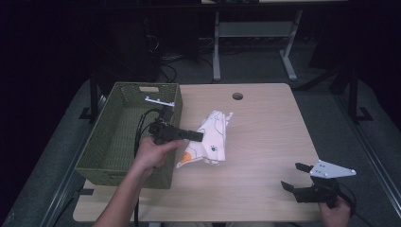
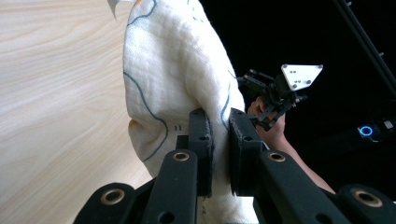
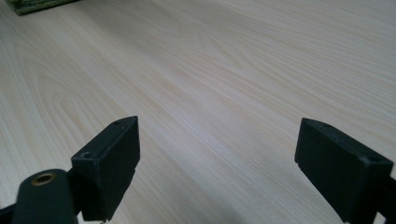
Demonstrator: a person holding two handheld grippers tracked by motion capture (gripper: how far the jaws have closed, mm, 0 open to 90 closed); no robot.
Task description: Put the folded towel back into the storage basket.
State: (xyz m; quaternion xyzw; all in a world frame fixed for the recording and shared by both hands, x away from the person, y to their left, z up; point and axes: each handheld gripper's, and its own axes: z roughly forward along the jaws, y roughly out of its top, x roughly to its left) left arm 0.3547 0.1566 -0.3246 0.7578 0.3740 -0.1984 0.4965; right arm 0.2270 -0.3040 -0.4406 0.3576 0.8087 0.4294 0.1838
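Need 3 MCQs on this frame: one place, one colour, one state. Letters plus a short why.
1. Where is the basket?
A. table's left side
B. table's right side
C. on the floor

2. What colour is the basket?
A. red
B. green
C. blue

3. What is the left gripper doing?
A. open over bare wood
B. shut on the cloth
C. shut on the basket's rim

Key:
1 A: in the high view it sits at the left edge of the table.
2 B: its woven walls are olive green.
3 B: the left gripper view shows the white cloth pinched between the pads, while the right gripper is open over wood.
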